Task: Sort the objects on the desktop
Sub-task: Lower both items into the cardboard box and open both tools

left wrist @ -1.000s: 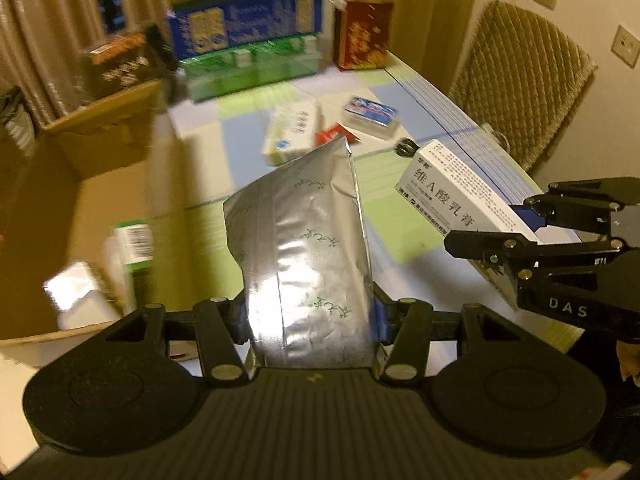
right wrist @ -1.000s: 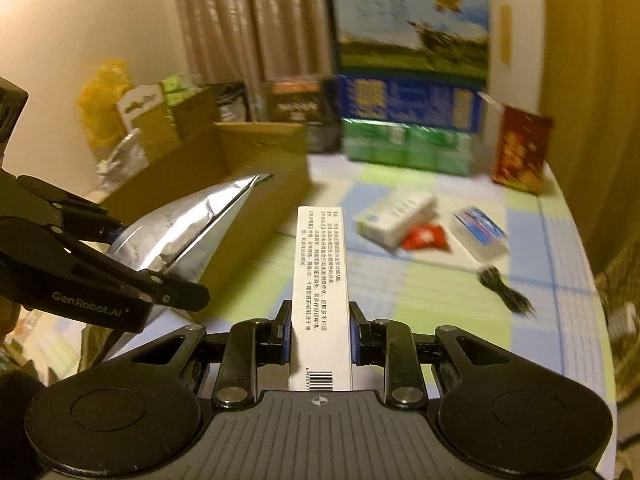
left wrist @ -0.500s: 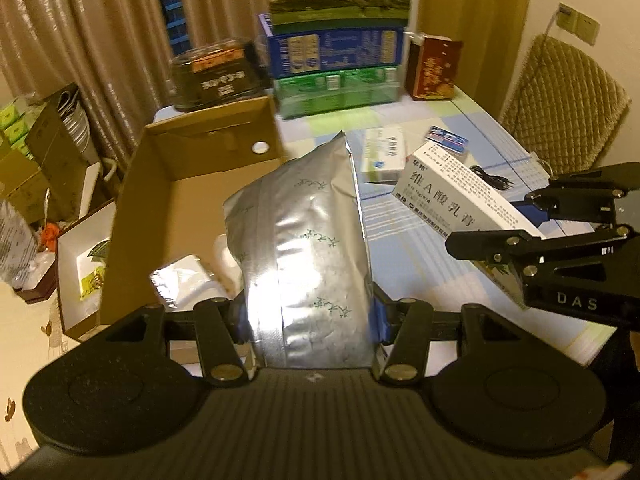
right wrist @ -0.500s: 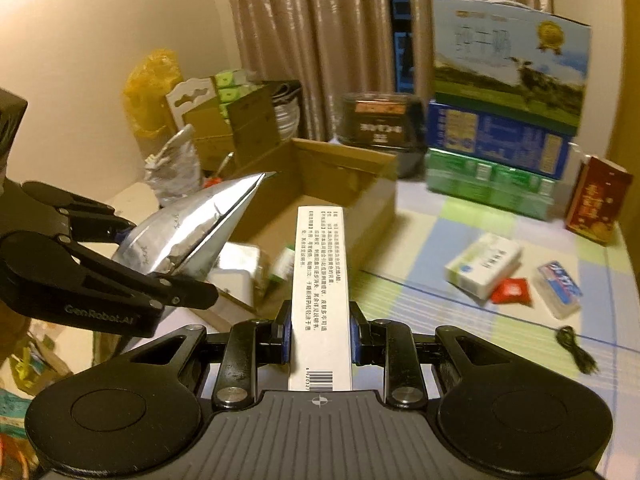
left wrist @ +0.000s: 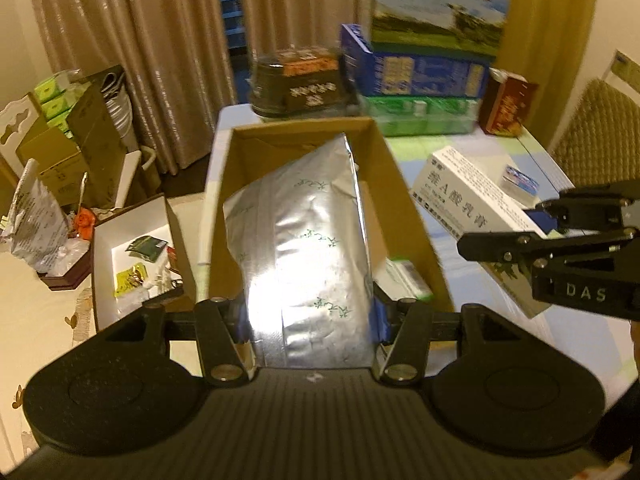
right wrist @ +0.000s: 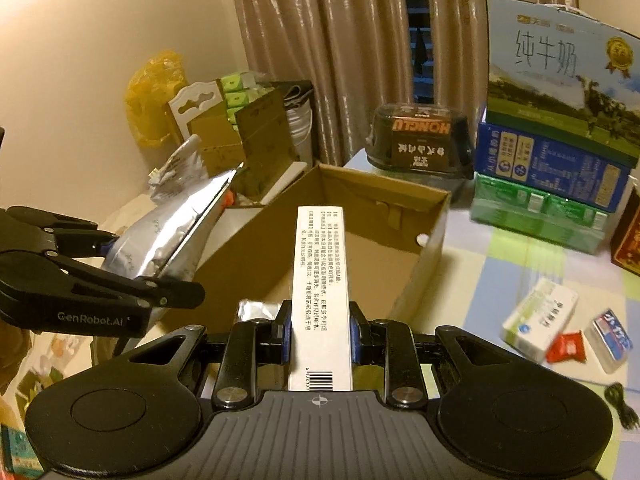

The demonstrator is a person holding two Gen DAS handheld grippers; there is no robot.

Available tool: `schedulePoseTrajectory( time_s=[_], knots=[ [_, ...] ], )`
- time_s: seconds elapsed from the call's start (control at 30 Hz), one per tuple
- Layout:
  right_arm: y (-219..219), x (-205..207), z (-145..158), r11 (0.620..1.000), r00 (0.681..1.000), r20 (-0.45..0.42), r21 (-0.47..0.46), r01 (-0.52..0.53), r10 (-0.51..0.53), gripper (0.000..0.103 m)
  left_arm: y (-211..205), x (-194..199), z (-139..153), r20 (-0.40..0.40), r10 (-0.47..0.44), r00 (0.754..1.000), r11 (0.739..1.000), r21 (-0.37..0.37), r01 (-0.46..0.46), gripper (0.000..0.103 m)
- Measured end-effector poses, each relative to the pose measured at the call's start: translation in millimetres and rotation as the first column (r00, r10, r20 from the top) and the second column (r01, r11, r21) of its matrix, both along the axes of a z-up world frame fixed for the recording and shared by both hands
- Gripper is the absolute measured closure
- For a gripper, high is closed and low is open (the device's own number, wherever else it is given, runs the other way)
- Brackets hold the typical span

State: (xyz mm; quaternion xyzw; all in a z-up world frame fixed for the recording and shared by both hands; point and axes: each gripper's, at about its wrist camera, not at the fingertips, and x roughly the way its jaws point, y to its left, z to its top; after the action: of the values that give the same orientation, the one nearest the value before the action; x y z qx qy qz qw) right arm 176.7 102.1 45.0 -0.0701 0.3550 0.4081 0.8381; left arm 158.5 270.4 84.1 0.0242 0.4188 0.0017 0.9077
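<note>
My left gripper is shut on a silver foil pouch and holds it upright over the open cardboard box. My right gripper is shut on a long white carton with Chinese print, held over the same box. Each gripper shows in the other's view: the right gripper with its carton at the right, the left gripper with the pouch at the left. The box holds a small green-edged pack and a foil packet.
On the checked tablecloth lie a white medicine box, a red sachet, a blue-white tissue pack and a black cable. Milk cartons and a dark tub stand behind the box. A white tray sits left.
Both grippers have swung left from over the tablecloth to above the cardboard box, each still holding its item. The box now lies straight ahead in both views.
</note>
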Motion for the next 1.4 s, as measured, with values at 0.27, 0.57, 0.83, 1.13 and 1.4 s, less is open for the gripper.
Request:
schedulePoseTrajectory(
  time_s=[0.27, 0.57, 0.83, 1.13, 1.4],
  knots=[
    [29.0, 36.2, -17.4, 0.998, 0.998, -0.039, -0.021, 0.057, -0.058, 0.080, 32.1, 43.6, -10.1, -0.001, 0.024, 1.000, 0.999, -0.035, -0.024, 0.054],
    [52.3, 63.8, -38.8, 0.994, 0.992, -0.068, -0.034, 0.101, -0.103, 0.080, 43.2, 84.9, -42.4, -0.024, 0.025, 0.999, 0.997, -0.072, -0.027, 0.053],
    [53.7, 79.0, -53.1, 0.990, 0.984, -0.105, -0.031, 0.140, -0.143, 0.080, 51.6, 98.4, -64.3, -0.036, 0.045, 0.998, 0.995, -0.091, -0.048, 0.044],
    [59.9, 78.0, -52.2, 0.989, 0.981, -0.130, 0.007, 0.147, -0.144, 0.080, 61.4, 85.8, -60.9, 0.007, 0.060, 0.998, 0.993, -0.098, -0.059, 0.044],
    [63.5, 77.7, -44.7, 0.984, 0.976, -0.167, 0.087, 0.155, -0.139, 0.065, 65.1, 75.2, -58.3, 0.018, 0.081, 0.997, 0.991, -0.104, -0.079, 0.044]
  ],
)
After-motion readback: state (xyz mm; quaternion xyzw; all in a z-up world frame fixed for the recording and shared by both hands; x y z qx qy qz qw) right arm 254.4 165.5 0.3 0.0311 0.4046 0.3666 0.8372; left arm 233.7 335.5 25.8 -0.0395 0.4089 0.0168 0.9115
